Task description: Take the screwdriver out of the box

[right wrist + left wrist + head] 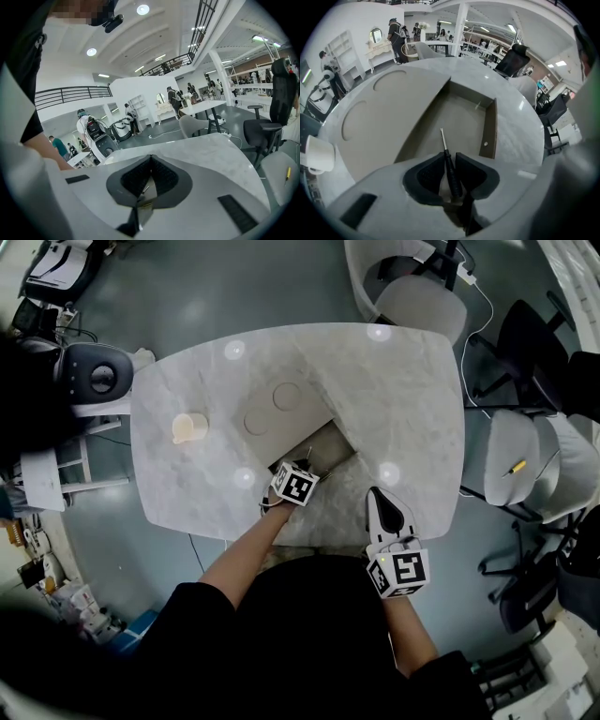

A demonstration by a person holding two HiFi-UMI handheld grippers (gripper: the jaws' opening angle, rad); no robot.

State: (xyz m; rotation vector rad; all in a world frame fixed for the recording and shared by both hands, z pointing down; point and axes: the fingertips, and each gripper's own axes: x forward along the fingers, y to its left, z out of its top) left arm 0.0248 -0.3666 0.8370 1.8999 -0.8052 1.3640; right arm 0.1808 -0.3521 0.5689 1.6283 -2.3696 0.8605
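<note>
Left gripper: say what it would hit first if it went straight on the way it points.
Probably the floor of the box: the left gripper points down into it, with the screwdriver already between its jaws. How near the floor lies is unclear.

An open-plan office hall — mezzanine railing (pixel 65 96), white columns (pixel 216 70), ceiling spotlights (pixel 143 9). Office chairs (pixel 530 343) stand beside a marble table (pixel 412 399).

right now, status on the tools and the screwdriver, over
Left tool shut on slim black-handled metal screwdriver, inside open beige box. Right tool shut, empty. No obstruction seen.
</note>
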